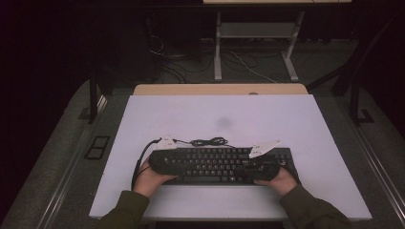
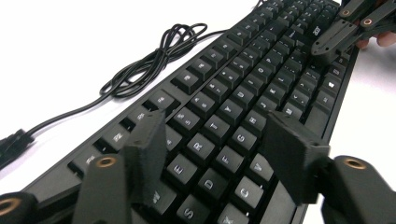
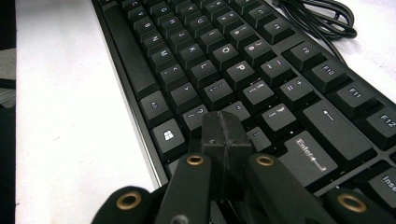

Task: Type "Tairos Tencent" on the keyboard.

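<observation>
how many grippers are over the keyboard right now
2. The left gripper is over the keyboard's left end, fingers apart; the right gripper is over its right end, fingers shut together.

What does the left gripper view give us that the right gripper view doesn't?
Left gripper view alone: the left tool, jaws apart over the E-to-V keys, and the right tool far off. Right gripper view alone: the right tool, jaws together over the keys by the Enter key, and the Windows key. Both: the black keyboard, its coiled cable, the white table.
</observation>
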A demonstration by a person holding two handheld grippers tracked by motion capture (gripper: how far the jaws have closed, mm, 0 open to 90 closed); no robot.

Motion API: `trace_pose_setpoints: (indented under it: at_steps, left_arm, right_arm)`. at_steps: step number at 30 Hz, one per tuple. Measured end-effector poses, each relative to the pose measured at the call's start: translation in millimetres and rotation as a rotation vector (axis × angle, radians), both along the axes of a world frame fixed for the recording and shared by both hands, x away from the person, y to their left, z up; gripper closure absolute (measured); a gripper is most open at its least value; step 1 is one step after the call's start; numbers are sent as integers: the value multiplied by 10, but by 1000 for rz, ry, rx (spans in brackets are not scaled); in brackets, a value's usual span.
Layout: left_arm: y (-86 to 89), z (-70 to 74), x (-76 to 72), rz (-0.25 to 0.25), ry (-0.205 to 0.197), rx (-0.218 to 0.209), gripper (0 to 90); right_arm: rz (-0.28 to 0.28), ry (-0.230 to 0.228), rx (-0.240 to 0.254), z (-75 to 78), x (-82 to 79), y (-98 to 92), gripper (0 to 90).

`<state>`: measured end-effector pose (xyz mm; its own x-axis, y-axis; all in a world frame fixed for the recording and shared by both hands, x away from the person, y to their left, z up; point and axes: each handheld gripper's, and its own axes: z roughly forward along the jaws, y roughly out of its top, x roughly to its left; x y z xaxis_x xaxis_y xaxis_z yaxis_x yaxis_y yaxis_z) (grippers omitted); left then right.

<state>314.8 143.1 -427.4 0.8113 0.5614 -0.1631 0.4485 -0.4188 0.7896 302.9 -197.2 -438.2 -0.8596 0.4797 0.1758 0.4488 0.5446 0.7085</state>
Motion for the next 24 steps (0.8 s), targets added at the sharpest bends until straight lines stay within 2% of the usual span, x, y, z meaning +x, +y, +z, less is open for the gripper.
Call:
trace_pose_setpoints:
  at_steps: [5,7,15,21,24]
  left_arm:
    - [55,-18,-23,15,-12,2,230]
    - [84,-21,-43,28,-10,-9,197]
    - [92,-59,-73,19,8,-16,193]
    - [94,-57,-78,22,6,-22,195]
    - [105,-46,-78,20,1,-21,198]
  right_arm:
    - [0,0,1,-1,1,-1,895]
    - [-1,1,1,-1,0,-2,895]
    - [4,3,2,3,2,-5,895]
    - [8,-10,21,42,-4,-13,895]
    - [9,-18,51,71,0,-13,894]
